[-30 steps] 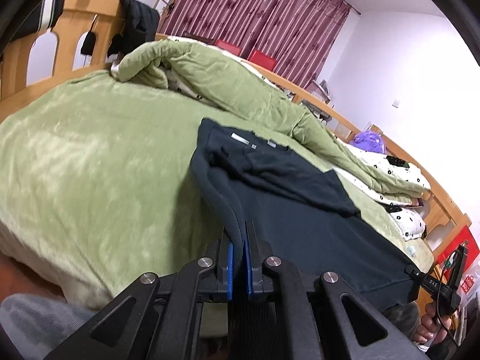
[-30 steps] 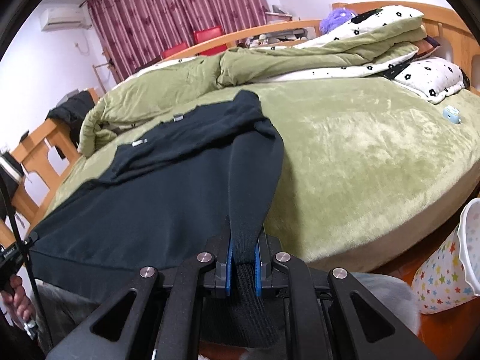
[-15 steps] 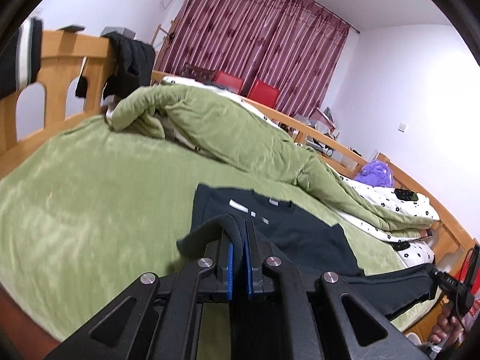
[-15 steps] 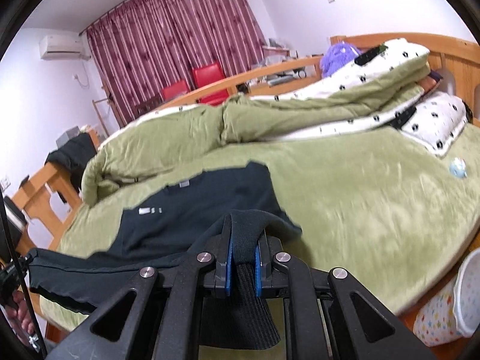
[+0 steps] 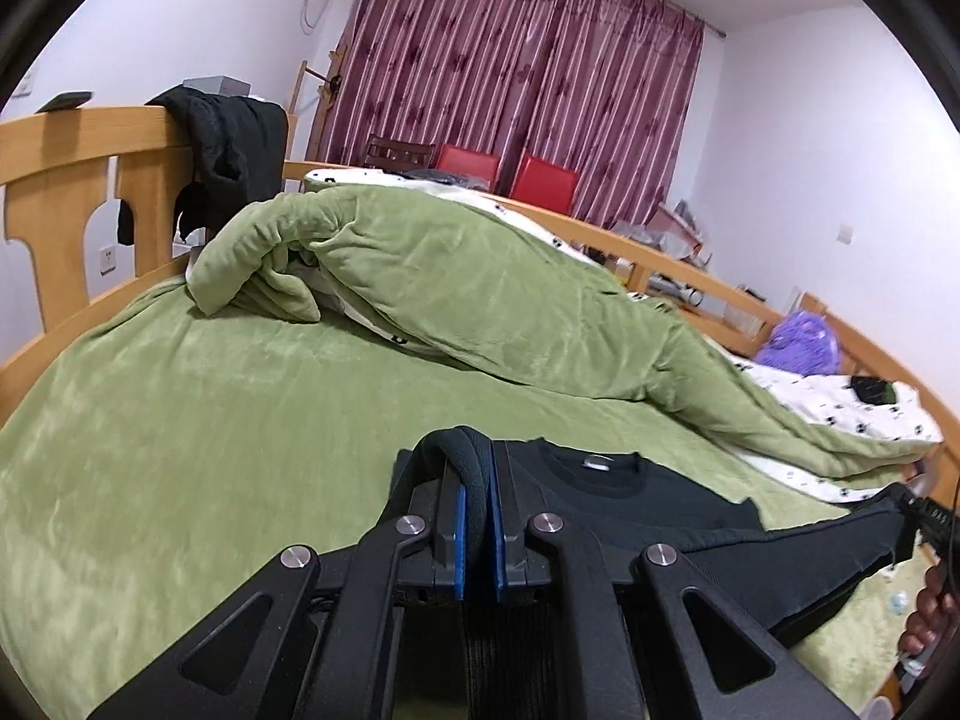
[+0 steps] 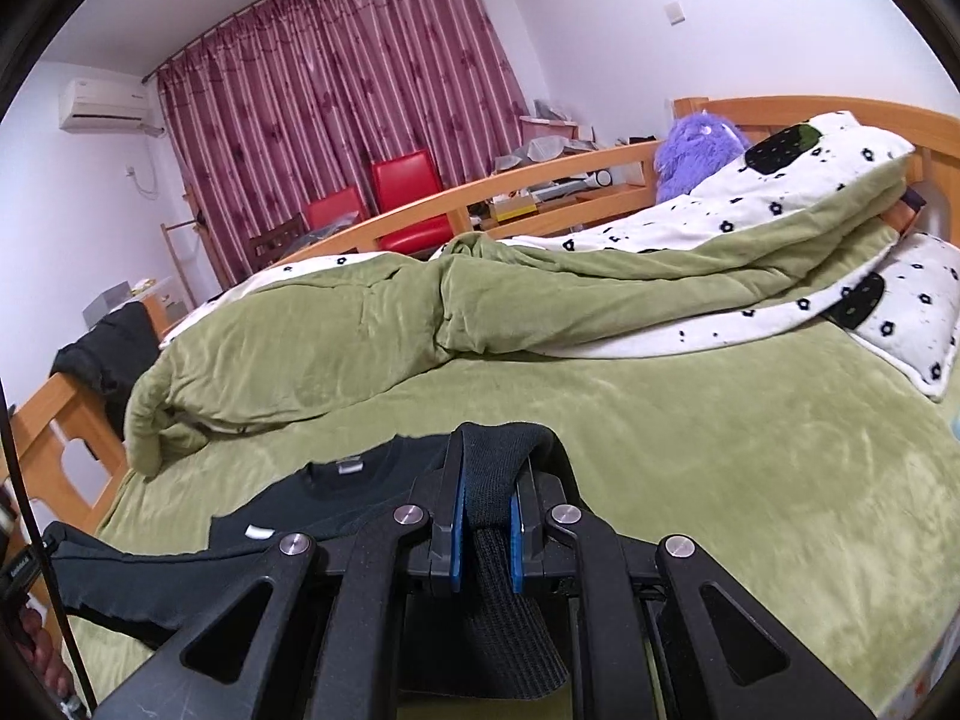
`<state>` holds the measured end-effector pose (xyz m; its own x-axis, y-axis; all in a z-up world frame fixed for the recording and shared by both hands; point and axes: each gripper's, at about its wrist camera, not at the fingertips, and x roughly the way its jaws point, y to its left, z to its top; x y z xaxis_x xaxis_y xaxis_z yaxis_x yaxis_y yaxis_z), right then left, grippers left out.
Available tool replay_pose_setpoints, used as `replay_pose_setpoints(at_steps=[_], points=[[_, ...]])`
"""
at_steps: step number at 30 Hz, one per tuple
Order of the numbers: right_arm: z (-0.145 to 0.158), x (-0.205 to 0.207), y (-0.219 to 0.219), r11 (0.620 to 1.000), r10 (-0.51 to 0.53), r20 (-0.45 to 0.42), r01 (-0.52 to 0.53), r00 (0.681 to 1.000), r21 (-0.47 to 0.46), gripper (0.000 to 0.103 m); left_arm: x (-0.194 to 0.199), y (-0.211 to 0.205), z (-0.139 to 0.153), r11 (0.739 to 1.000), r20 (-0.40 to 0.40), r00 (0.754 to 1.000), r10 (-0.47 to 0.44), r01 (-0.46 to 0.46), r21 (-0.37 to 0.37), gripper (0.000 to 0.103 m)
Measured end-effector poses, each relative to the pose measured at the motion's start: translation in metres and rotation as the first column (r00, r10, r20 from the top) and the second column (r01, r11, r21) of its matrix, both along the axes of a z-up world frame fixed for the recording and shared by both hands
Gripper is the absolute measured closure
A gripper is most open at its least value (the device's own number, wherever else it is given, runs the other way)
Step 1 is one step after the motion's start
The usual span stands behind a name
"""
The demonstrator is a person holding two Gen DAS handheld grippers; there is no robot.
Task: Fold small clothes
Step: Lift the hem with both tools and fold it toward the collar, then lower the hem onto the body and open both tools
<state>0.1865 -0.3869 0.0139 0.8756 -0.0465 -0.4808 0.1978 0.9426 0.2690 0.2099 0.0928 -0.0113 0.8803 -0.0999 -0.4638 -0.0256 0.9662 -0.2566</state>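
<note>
Sweater (image 5: 630, 498), dark, on green bed (image 5: 180, 420): hem edge clamped in left gripper (image 5: 477, 516) and right gripper (image 6: 486, 516), stretched between them, collar lying just ahead of both.

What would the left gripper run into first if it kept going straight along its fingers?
Probably the dark sweater's collar end lying flat just ahead of the left gripper, which is shut on its ribbed hem. Beyond that come the green bedsheet and bunched quilt; depth is uncertain.
</note>
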Motion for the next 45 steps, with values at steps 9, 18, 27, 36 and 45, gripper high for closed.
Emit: replay_pose_setpoints(at_steps=[9, 18, 27, 36, 45], points=[[-0.047, 0.1, -0.002, 0.998, 0.017, -0.083, -0.021, 0.996, -0.055, 0.092, 0.103, -0.003, -0.046, 1.0, -0.112, 0.994, 0.016, -0.017, -0.007, 0.096], [-0.099, 0.169, -0.007, 0.987, 0.044, -0.181, -0.07, 0.983, -0.145, 0.092, 0.171, -0.021, -0.096, 0.999, -0.183, 0.983, -0.006, 0.015, 0.051, 0.096], [-0.171, 0.21, -0.001, 0.97, 0.021, -0.351, -0.104, 0.936, -0.22, 0.091, 0.192, -0.021, -0.155, 0.997, -0.294, 0.956, 0.012, 0.011, 0.075, 0.094], [-0.177, 0.203, 0.01, 0.938, 0.025, -0.429, -0.17, 0.903, -0.302, 0.066, 0.182, -0.023, -0.157, 0.996, -0.316, 0.949, -0.009, 0.036, 0.08, 0.075], [-0.152, 0.153, 0.004, 0.955, 0.035, -0.414, -0.153, 0.909, -0.254, 0.051, 0.144, -0.035, -0.132, 0.995, -0.306, 0.952, 0.009, 0.023, 0.101, 0.064]])
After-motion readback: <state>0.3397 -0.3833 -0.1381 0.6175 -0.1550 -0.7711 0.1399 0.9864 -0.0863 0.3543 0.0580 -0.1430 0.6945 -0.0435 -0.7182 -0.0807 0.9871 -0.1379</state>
